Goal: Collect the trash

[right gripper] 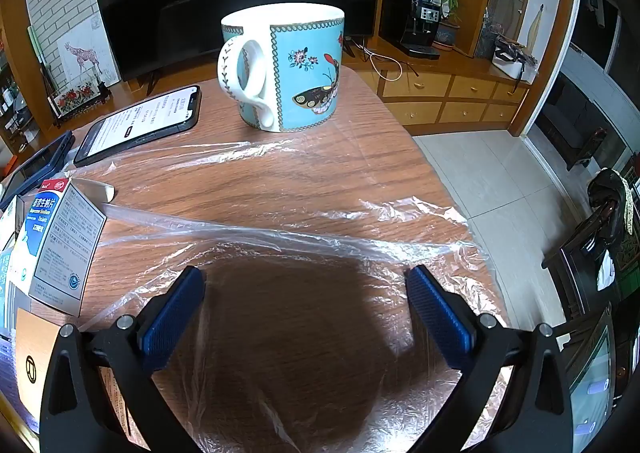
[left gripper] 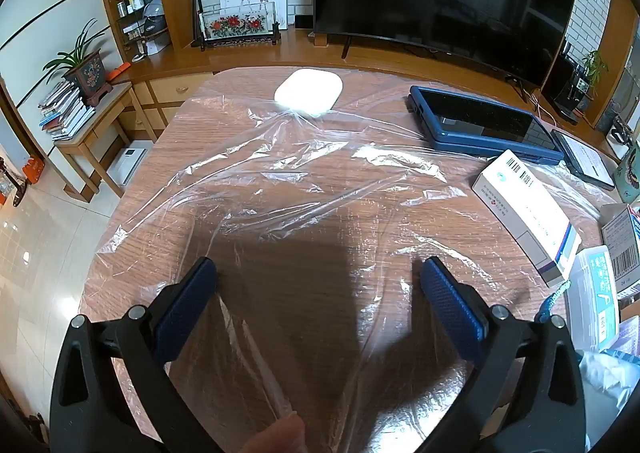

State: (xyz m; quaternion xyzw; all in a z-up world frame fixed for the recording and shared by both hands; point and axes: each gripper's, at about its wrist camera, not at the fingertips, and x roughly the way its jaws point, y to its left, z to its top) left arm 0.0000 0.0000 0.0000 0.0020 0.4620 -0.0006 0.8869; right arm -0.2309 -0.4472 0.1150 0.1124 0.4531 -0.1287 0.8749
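Both grippers hang spread wide, holding nothing. The left gripper [left gripper: 318, 277] and right gripper [right gripper: 306, 285] sit right over the crinkled clear plastic sheet [left gripper: 304, 173] spread across the desk [right gripper: 280, 181], butterfly mug [right gripper: 282, 67] ahead of the right one.

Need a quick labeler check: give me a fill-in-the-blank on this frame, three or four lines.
1. A clear plastic sheet lies spread over the ____ tabletop.
2. The blue mug shows a painted ____ on its side.
3. The left gripper and the right gripper both hold their fingers ____.
4. The phone has its screen turned ____.

Missing: wooden; butterfly; open; on
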